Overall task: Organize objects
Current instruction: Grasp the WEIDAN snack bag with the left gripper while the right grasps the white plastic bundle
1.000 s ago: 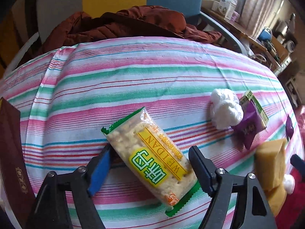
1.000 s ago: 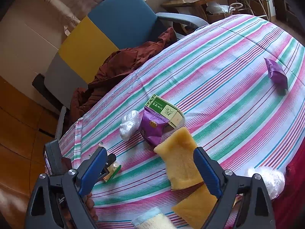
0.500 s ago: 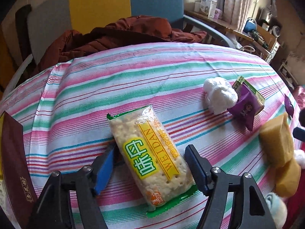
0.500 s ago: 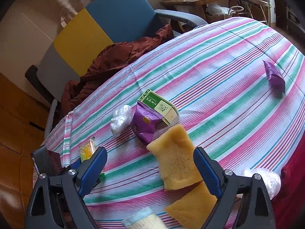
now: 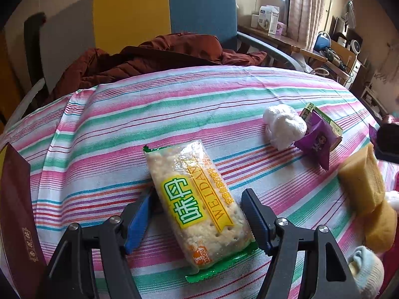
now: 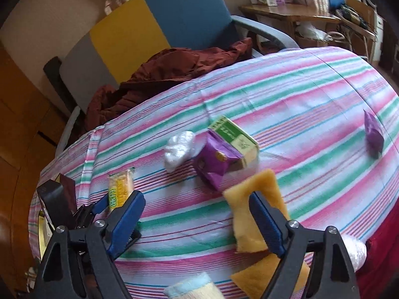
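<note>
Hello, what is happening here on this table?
A person is tidying a striped table with two handheld grippers. The left gripper is open, with a cracker pack lying flat between its fingers, not yet clamped. The right gripper is open and holds nothing, above yellow sponges. A green box and purple packets lie beyond.

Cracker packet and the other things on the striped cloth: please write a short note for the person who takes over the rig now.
Left hand-held gripper: open, fingers on both sides of the cracker packet, not closed on it.
Right hand-held gripper: open, empty, above the yellow sponge.
White bag, purple pouch and green box lie together; a second purple pouch lies apart.
Nothing looks sorted yet.
</note>
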`<state>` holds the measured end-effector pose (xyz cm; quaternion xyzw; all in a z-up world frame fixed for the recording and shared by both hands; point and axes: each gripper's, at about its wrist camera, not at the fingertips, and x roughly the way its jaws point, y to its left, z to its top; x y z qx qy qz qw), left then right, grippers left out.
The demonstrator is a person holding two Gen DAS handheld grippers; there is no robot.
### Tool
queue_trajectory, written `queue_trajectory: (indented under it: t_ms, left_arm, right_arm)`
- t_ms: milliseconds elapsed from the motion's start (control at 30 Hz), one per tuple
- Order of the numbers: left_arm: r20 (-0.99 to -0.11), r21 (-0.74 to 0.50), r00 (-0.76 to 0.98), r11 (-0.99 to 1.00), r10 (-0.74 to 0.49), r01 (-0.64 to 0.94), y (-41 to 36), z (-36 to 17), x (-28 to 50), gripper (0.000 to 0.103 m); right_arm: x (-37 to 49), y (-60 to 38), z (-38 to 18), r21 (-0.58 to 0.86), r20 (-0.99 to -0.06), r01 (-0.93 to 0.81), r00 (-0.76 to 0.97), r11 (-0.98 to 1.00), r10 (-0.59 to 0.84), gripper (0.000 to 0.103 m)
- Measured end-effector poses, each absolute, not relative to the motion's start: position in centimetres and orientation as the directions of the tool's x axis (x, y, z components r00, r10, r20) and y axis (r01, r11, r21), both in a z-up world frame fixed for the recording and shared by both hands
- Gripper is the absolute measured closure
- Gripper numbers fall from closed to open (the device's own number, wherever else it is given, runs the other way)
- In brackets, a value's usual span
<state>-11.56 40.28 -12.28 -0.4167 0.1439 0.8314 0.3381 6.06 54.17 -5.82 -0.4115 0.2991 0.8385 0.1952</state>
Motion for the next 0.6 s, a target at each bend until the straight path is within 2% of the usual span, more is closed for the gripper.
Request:
queue_trajectory:
  t_ms: [200, 300, 433, 500, 567, 600]
  left_arm:
    - [-0.783, -0.065, -0.418, -0.73, 0.46, -0.681, 39.9, -12.3, -11.5, 0.032]
    - [-0.78, -0.075, -0.416, -0.73, 0.468, -0.68, 39.9, -12.2, -11.6, 0.032]
    - [-0.776, -0.081, -0.416, -0.73, 0.473, -0.679, 39.8, -12.2, -11.7, 0.032]
    - [-0.775, -0.082, -0.417, -0.73, 0.475, -0.679, 39.8, -12.3, -11.7, 0.032]
    - [-0.773, -0.083, -0.418, -0.73, 0.477, -0.679, 39.8, -12.3, -11.7, 0.032]
    - [-0.773, -0.083, -0.419, -0.73, 0.477, -0.678, 39.8, -12.3, -11.6, 0.032]
  right_arm:
    - [-0.1, 53.7, -5.7, 0.223, -0.834, -0.499, -0.542, -0.837, 0.101, 0.028]
    - [-3.3, 54.1, -7.2, 0.114, -0.859, -0.484, -0.487, -0.867, 0.159, 0.028]
    - [-5.9, 54.7, -10.4, 0.044, -0.889, -0.457, -0.424, -0.888, 0.174, 0.03]
    - [-6.0, 54.9, -11.7, 0.058, -0.902, -0.452, -0.405, -0.89, 0.147, 0.05]
    - [-5.8, 54.6, -12.2, 0.032, -0.904, -0.427, -0.399, -0.904, 0.156, 0.065]
    - [-5.6, 54.6, -12.1, 0.029, -0.902, -0.426, -0.402, -0.904, 0.161, 0.065]
